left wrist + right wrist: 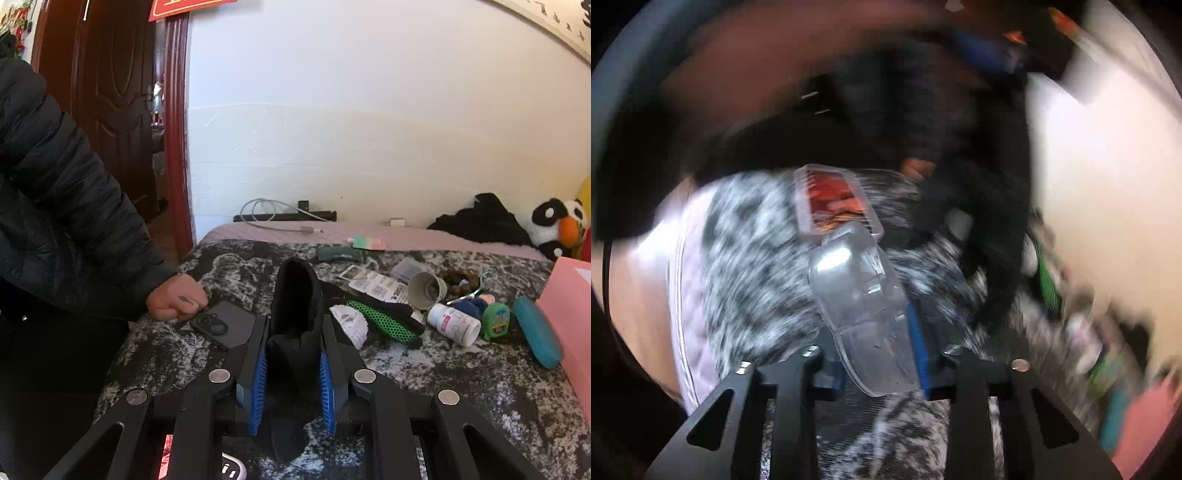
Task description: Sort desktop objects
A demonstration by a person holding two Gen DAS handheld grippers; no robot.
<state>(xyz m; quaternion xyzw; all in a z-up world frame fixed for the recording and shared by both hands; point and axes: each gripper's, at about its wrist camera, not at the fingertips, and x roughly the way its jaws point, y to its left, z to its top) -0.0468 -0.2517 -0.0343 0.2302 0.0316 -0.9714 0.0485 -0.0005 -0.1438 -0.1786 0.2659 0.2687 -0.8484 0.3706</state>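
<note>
On the mottled black-and-white blanket (461, 376), a dark flat phone (227, 326) lies left of the black fabric shoe (297, 295), touching a person's fist (177, 301). Right of the shoe lie a black-and-green mesh glove (388, 319), then a tipped white pill bottle (454, 325), a green tape measure (495, 320) and a teal oblong case (537, 338). Beside the case stands a pink box (569, 314), and a toppled grey cup (426, 290) lies behind the bottle.

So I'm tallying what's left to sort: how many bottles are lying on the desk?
1. A white pill bottle lies on its side right of the green-and-black glove, beside the tipped paper cup. Others may hide in the clutter; the right wrist view is too blurred.
</note>
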